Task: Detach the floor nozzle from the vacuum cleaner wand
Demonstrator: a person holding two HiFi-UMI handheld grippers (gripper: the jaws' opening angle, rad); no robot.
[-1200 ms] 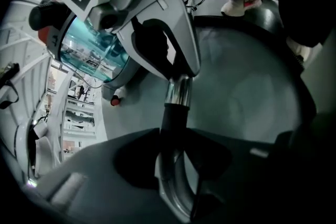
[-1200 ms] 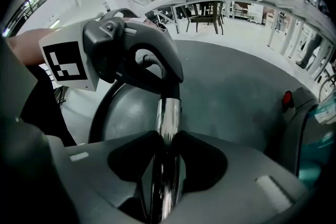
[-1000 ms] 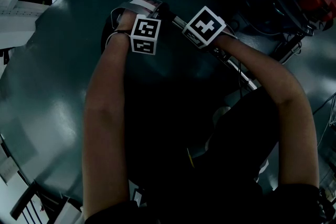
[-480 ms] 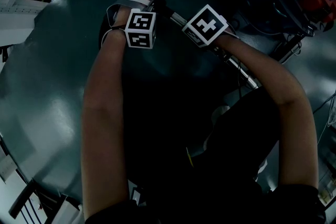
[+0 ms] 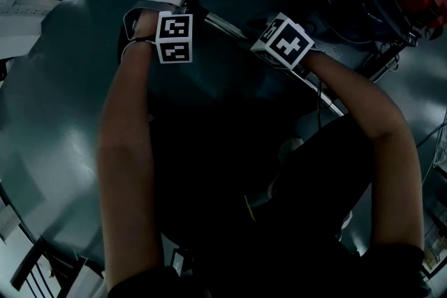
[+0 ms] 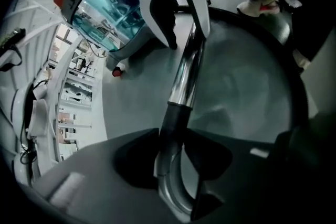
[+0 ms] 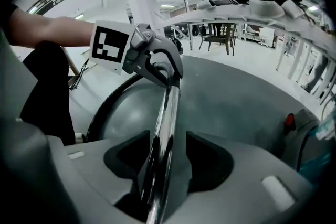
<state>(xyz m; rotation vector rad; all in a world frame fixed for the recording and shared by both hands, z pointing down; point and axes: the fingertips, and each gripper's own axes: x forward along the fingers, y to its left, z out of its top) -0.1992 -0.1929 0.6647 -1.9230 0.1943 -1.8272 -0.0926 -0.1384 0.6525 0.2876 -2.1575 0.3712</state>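
Because the right claw [image 7: 165, 145] has just been opening and now stands wide, the chrome wand [image 7: 167, 107] lies loose between its jaws at lower centre of the right gripper view, with a gap on its right side. That leaves only one grip steadying the tube.

Low in the left gripper view, the left claw [image 6: 176, 140] is closed on the black collar [image 6: 172, 120], where the wand meets a grey bent neck [image 6: 167, 189].

As I judge it, a pull from the left alone may carry the whole wand along, sliding it through the wide right jaws, instead of parting the joint. The smooth collar may also twist or slip in the pads if its catch has not let go.

A ribbed black hose [image 7: 102, 113] curves off at centre left of the right gripper view and could drag or snag. Farther off, at upper left of the left gripper view, the blue canister [image 6: 105, 8] stands on the grey surface [image 6: 236, 86] and might be tugged along.

I cannot pick out the nozzle in any view, so which end of the wand carries it is unsure. Working the wrong joint is a further hazard.
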